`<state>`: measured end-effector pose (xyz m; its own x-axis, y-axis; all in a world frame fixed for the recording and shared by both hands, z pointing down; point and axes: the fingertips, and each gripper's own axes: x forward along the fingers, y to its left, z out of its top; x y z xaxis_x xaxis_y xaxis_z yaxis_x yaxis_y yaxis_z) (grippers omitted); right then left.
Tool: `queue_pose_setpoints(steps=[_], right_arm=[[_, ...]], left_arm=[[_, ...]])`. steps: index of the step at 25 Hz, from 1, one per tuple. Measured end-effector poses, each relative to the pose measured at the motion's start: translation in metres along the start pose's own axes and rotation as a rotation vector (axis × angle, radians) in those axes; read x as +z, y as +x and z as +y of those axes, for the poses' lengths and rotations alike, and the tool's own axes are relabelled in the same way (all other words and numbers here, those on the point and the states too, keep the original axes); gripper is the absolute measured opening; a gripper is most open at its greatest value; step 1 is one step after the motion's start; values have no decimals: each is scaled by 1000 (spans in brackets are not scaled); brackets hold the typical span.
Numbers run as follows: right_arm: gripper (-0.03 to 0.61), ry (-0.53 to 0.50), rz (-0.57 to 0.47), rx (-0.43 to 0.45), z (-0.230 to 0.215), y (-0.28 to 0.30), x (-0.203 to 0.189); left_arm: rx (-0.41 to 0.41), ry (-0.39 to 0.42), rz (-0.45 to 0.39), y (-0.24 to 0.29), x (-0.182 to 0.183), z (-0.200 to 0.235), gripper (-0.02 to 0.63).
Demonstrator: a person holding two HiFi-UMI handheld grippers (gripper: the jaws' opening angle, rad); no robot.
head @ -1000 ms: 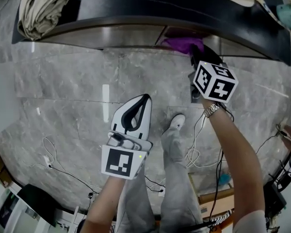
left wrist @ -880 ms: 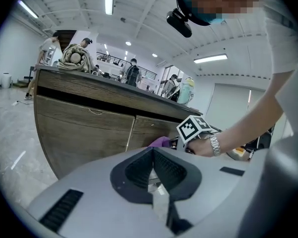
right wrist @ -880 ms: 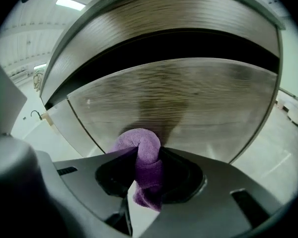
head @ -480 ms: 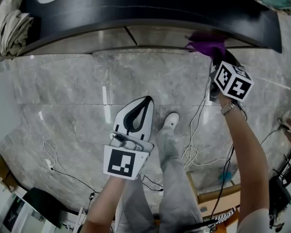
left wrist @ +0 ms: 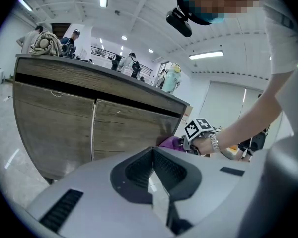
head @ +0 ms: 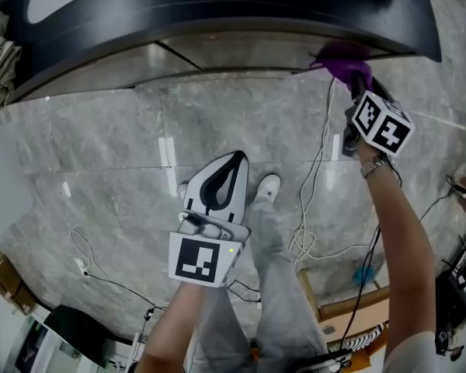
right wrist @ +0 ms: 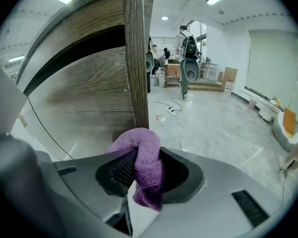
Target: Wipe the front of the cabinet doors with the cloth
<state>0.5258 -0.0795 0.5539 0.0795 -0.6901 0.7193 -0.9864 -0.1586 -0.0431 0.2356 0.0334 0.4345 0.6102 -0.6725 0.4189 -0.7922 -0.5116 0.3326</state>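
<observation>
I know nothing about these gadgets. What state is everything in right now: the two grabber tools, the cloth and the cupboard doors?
left gripper: jaws together, holding nothing, away from the doors.
right gripper: jaws shut on the cloth.
cloth: purple, bunched up, pushed up to the far end of the doors.
cabinet doors: both closed.
</observation>
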Motion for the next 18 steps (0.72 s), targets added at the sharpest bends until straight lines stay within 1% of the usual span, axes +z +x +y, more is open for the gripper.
queue_pose_setpoints(steps=[2,5,8,11,16,18], right_arm=[[118,10,15,-2,4,-5,-12],[118,-6,48,30,33,-12,-35],[118,-17,80,80,81,-16,-55],[118,-3,99,128,139,-17,-68],[118,37,124,185,229,-7,-76],[118,59,134,204,259,-2,-76]], left_arm=[[-11,5,4,-3,-3,2,6],[-27,14,8,-12,-5,9,6],[-41,23,11,-24,-2,22,6],[-49,35,12,-37,5,42,6],[-41,42,-1,-54,21,84,6],[-22,36,-10,-61,26,106,6]])
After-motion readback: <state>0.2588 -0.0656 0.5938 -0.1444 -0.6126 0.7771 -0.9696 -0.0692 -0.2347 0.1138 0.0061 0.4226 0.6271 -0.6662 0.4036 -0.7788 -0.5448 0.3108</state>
